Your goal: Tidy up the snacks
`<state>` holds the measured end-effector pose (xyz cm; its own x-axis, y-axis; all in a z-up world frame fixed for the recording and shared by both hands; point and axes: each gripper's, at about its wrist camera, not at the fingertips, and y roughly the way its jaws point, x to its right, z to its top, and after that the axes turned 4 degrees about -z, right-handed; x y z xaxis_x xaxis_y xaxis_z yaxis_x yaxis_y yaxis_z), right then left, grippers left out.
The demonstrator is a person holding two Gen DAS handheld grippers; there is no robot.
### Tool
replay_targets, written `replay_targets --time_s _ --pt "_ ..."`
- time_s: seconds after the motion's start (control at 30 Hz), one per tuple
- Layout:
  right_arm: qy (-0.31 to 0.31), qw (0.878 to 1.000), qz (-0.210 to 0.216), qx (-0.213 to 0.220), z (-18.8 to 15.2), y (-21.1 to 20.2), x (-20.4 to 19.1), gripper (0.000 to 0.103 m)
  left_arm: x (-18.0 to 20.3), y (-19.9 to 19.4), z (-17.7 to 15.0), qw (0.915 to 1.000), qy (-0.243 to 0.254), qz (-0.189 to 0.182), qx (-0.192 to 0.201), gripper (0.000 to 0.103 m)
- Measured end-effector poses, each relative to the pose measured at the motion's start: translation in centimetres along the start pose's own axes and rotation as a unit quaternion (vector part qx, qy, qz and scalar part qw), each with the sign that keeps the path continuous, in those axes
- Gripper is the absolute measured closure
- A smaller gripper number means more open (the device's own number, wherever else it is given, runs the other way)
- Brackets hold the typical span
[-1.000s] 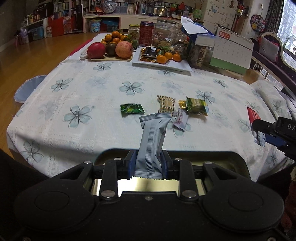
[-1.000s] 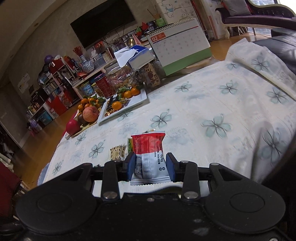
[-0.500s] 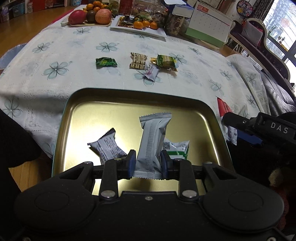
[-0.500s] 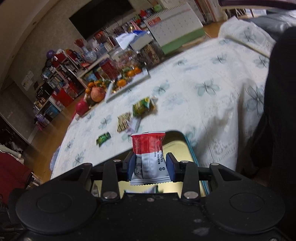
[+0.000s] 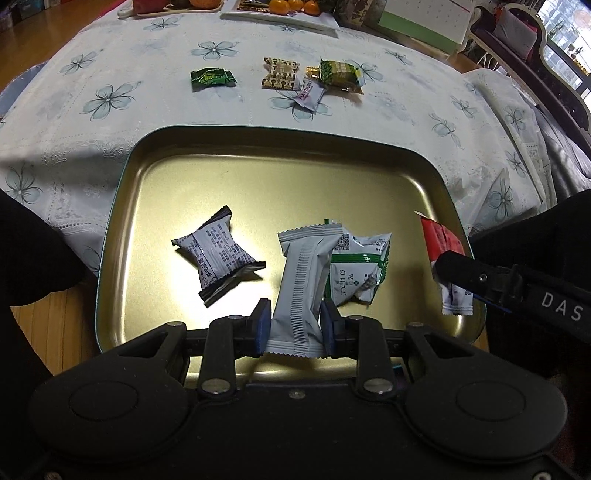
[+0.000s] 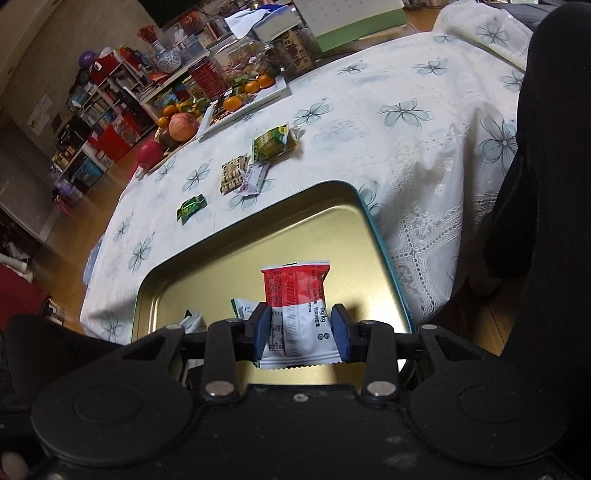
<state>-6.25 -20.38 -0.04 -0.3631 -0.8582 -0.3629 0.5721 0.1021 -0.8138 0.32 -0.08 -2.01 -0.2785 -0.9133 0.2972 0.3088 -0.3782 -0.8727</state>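
My left gripper [image 5: 295, 325] is shut on a grey snack bar [image 5: 301, 288] and holds it over the gold tin tray [image 5: 288, 177]. Two wrapped snacks lie in the tray: a grey-and-black one [image 5: 218, 256] and a white-and-green one [image 5: 360, 266]. My right gripper [image 6: 301, 332] is shut on a red-and-white snack packet [image 6: 297, 306] over the tray's [image 6: 325, 221] right side; it also shows in the left wrist view [image 5: 443, 258]. Several wrapped snacks lie on the tablecloth beyond the tray: a dark green one [image 5: 212, 78], a brown patterned one [image 5: 280, 73], a white one [image 5: 310, 94] and a green-yellow one [image 5: 340, 72].
The tray sits below the table's near edge, with dark-clothed legs on both sides [image 5: 29, 251]. A white plate with oranges [image 6: 251, 99], a fruit board with an apple [image 6: 183, 125], jars and a desk calendar [image 5: 424, 22] stand at the table's far end.
Both grippers have tilted down and come over the tray with their snacks still held. The table has slid up and away in both views.
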Motion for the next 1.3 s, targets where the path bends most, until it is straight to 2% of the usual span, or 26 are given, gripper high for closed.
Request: replay_targets --time_s 0.27,0.33,0.4,0.87,1.3 --pt "0.008 1.0 -0.002 -0.01 0.31 0.29 0.19 0.065 0.11 0.29 0.03 0.9999 0.001 0.005 -0.01 0.066" --pt "0.005 1.0 -0.003 -0.01 0.28 0.28 0.07 0.065 0.09 0.27 0.08 0.9999 0.001 0.007 -0.009 0.066" --pt "0.002 1.0 -0.003 -0.01 0.21 0.26 -0.02 0.069 0.0 0.18 0.09 0.9999 -0.002 0.008 -0.006 0.066" --pt "-0.007 1.0 -0.009 -0.013 0.15 0.4 -0.22 0.069 0.09 -0.04 0.13 0.9999 -0.004 0.015 0.002 0.066" --pt "-0.024 0.999 -0.014 -0.019 0.04 0.62 -0.66 0.069 0.07 -0.46 0.19 0.9982 -0.004 0.053 0.028 0.066"
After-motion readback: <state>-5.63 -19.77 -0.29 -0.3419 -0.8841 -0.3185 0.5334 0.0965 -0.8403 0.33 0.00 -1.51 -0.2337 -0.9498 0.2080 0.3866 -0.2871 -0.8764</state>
